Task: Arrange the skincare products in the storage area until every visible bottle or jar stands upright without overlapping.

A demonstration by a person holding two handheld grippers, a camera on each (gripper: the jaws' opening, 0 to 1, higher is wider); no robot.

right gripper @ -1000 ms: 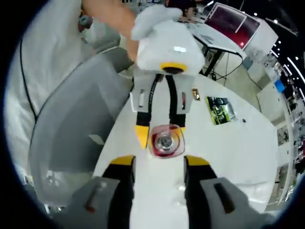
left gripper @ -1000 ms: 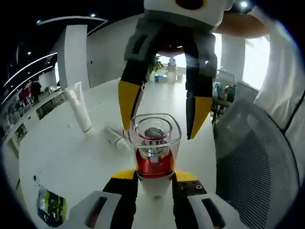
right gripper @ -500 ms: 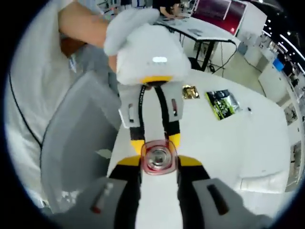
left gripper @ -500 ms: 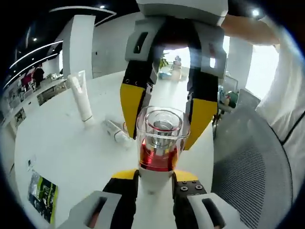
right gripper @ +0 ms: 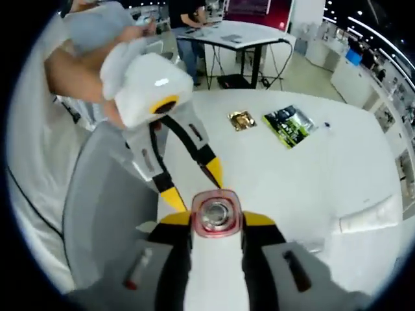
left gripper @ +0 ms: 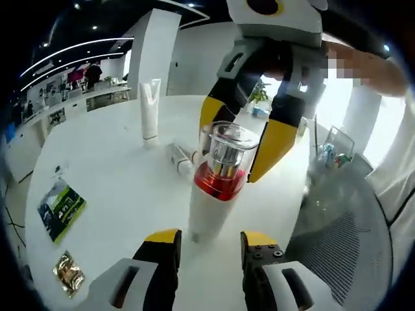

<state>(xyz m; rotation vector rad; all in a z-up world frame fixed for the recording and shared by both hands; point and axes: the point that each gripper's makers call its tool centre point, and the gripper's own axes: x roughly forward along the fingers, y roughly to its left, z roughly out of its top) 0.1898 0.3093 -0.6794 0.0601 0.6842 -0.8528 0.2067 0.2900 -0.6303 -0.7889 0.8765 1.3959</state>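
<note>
While the right tongs [right gripper: 216, 219] pinch the clear cap of the red-and-white pump bottle [left gripper: 219, 188], it leans over the white counter [left gripper: 117, 188] near its edge. Just in front, the left tongs [left gripper: 211, 238] gape, holding nothing. Farther back a white tube [left gripper: 150, 108] stands upright, a small bottle [left gripper: 180, 157] lying flat nearby.

A white round tabletop [left gripper: 110, 175] stands in a large open room with white walls. A broad white pillar [left gripper: 154, 45] rises behind it under a dark ceiling with light strips [left gripper: 71, 48]. Bright windows [left gripper: 337, 97] glare on one side. A grey mesh chair [left gripper: 343, 240] sits beside the tabletop. Beyond, a desk [right gripper: 249, 35] stands on a pale floor [right gripper: 305, 68].
</note>
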